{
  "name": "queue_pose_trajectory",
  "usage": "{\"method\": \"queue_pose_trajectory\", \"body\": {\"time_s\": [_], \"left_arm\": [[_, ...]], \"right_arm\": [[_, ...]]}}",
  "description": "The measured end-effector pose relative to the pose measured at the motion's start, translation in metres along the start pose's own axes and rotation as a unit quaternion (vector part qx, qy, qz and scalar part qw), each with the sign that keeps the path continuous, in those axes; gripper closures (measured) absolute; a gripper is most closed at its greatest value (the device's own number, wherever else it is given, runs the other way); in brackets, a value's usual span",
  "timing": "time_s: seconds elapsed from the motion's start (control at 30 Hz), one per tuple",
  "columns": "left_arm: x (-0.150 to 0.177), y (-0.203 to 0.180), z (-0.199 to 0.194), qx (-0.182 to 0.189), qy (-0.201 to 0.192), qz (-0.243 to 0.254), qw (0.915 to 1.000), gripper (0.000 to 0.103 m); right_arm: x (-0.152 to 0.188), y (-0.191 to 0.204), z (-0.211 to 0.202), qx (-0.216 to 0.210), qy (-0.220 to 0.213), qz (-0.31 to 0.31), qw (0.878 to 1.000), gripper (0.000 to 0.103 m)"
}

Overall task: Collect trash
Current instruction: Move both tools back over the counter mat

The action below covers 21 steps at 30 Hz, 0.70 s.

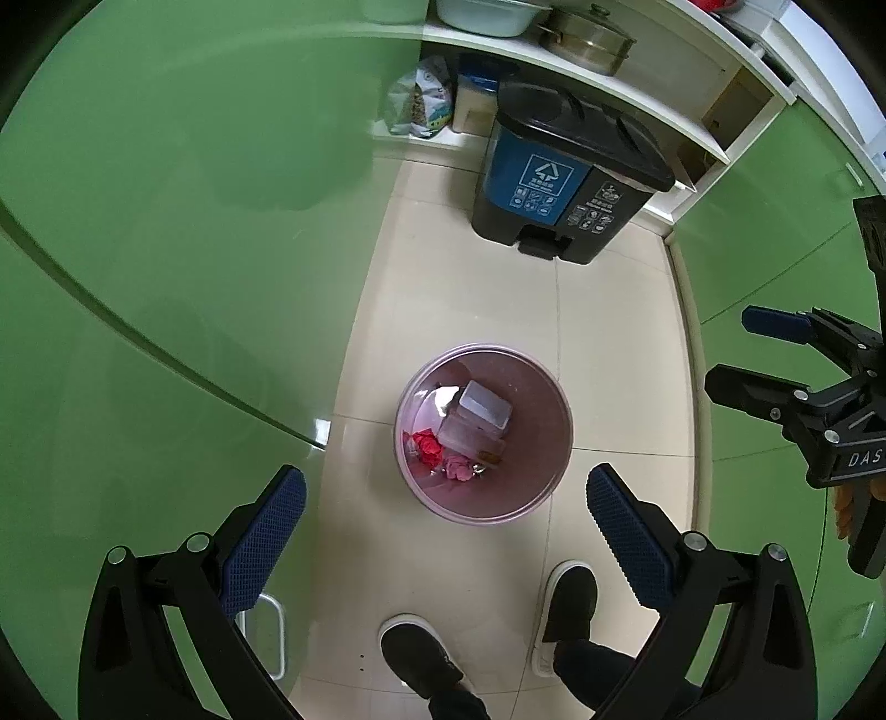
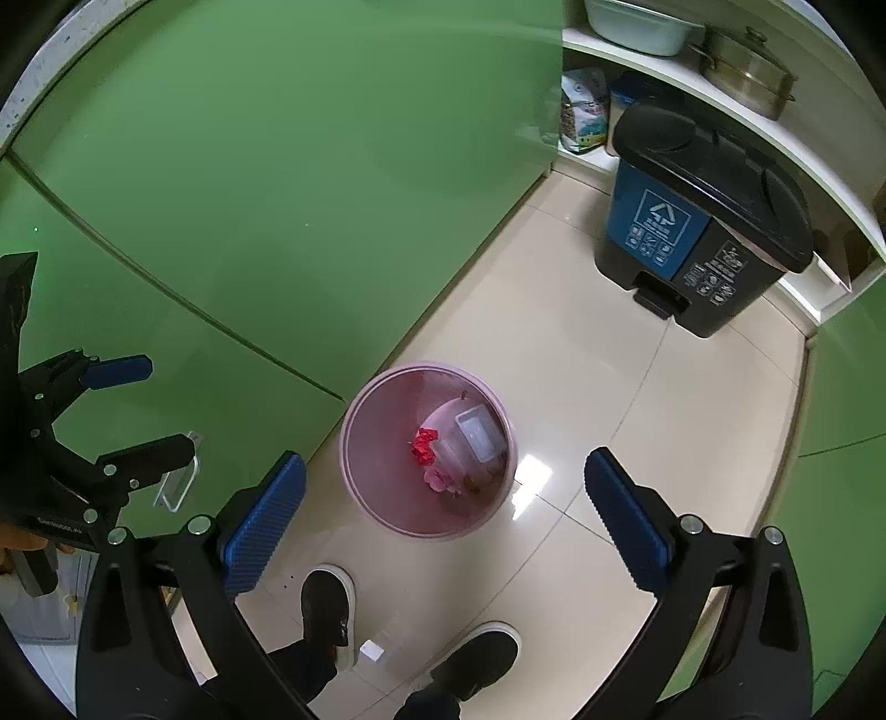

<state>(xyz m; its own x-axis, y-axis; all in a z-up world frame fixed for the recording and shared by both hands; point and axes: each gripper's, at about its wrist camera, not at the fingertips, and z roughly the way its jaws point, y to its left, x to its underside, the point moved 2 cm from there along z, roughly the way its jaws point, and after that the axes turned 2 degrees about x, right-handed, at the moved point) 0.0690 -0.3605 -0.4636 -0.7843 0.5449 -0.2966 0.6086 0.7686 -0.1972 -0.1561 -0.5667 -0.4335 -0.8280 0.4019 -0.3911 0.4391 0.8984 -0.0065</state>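
A pink waste bin point(image 1: 548, 487) point(image 2: 360, 498) stands on the tiled floor below both grippers. Inside it lie a clear plastic box point(image 1: 482, 410) point(image 2: 476, 437), a red crumpled wrapper point(image 1: 426, 446) point(image 2: 423, 443) and a pink wad point(image 1: 458, 468) point(image 2: 437, 479). My left gripper point(image 1: 446, 498) point(image 2: 166, 404) hangs above the bin, open and holding nothing. My right gripper point(image 2: 446, 471) point(image 1: 731, 351) is beside it at about the same height, also open with nothing between its pads. A small white scrap point(image 2: 372, 651) lies on the floor between the person's shoes.
A black and blue pedal bin point(image 1: 570, 183) point(image 2: 698, 221) stands farther back under white shelves holding a steel pot point(image 1: 587, 39) and a basin. Green cabinet doors point(image 1: 194, 221) line the left and right sides. The person's black shoes point(image 1: 421, 653) stand just short of the pink bin.
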Motion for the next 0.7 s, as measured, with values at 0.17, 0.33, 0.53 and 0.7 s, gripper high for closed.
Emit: {"method": "queue_pose_trajectory", "body": {"time_s": [0.17,0.33,0.53,0.7], "left_arm": [[0.0,-0.014,-0.022,0.003,-0.001,0.006,1.0,0.006],[0.001,-0.034,-0.072,0.006,-0.006,0.006,0.9999,0.006],[0.005,-0.055,-0.165,-0.003,-0.028,-0.013,0.9995,0.006],[0.015,-0.058,-0.247,-0.022,-0.054,-0.047,0.9972,0.006]], "right_arm": [[0.0,0.0,-0.027,0.006,-0.002,0.005,1.0,0.004],[-0.002,0.008,-0.085,0.01,-0.01,0.005,1.0,0.004],[-0.008,0.029,-0.181,0.005,-0.02,-0.014,1.0,0.004],[-0.014,0.065,-0.261,-0.013,-0.036,-0.064,0.997,0.004]]}}
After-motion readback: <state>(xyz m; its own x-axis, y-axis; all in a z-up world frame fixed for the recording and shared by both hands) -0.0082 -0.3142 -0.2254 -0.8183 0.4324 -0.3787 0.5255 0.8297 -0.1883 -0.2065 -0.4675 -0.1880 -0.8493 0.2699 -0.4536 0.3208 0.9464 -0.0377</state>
